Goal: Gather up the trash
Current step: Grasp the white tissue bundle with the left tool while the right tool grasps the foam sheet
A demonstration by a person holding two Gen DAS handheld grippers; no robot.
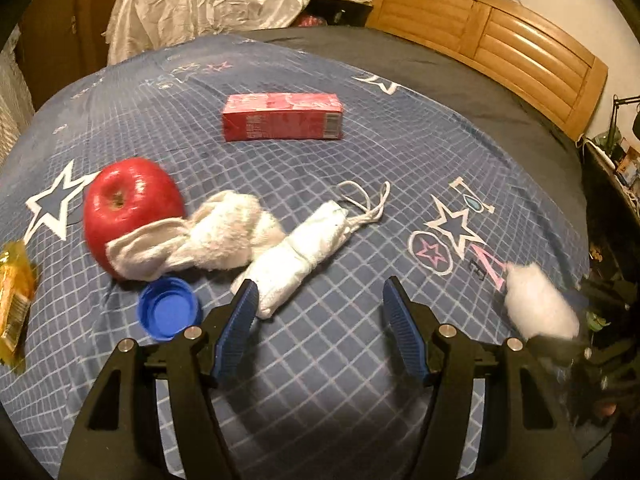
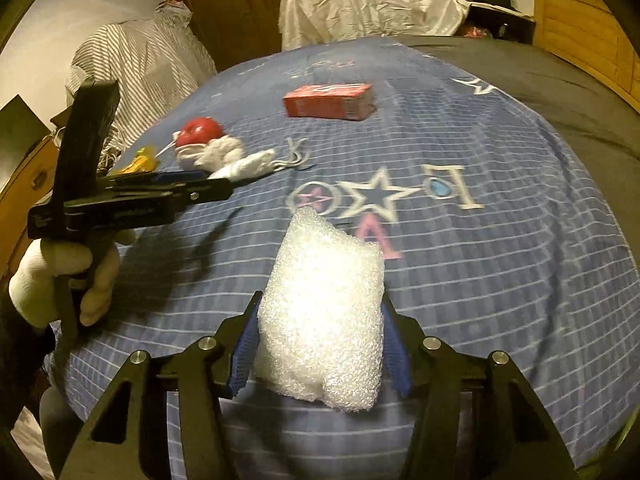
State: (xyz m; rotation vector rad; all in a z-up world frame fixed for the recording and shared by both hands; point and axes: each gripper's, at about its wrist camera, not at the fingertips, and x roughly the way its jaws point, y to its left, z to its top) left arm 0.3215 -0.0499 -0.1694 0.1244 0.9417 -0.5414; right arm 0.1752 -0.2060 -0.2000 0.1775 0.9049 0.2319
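Observation:
On the blue checked bedspread (image 1: 340, 360) lie a red apple (image 1: 128, 204), a fluffy white sock (image 1: 216, 240), a rolled white face mask (image 1: 296, 256) with loose ear loops, a blue bottle cap (image 1: 168, 308), a yellow wrapper (image 1: 14, 300) and a red carton (image 1: 282, 116). My left gripper (image 1: 319, 292) is open above the bedspread, its left pad just over the end of the mask, with nothing between the pads. My right gripper (image 2: 320, 344) is shut on a white foam piece (image 2: 324, 320), which fills the gap between both blue pads. The foam piece (image 1: 540, 304) shows blurred at the right of the left wrist view.
A white-gloved hand (image 2: 60, 272) holds the left gripper (image 2: 216, 186). A wooden headboard (image 1: 500, 40) lines the right side, beside a dark grey blanket (image 1: 440, 68). A crumpled white plastic sheet (image 1: 208, 4) stands beyond the bed's far end. A striped shirt (image 2: 140, 64) hangs at the left.

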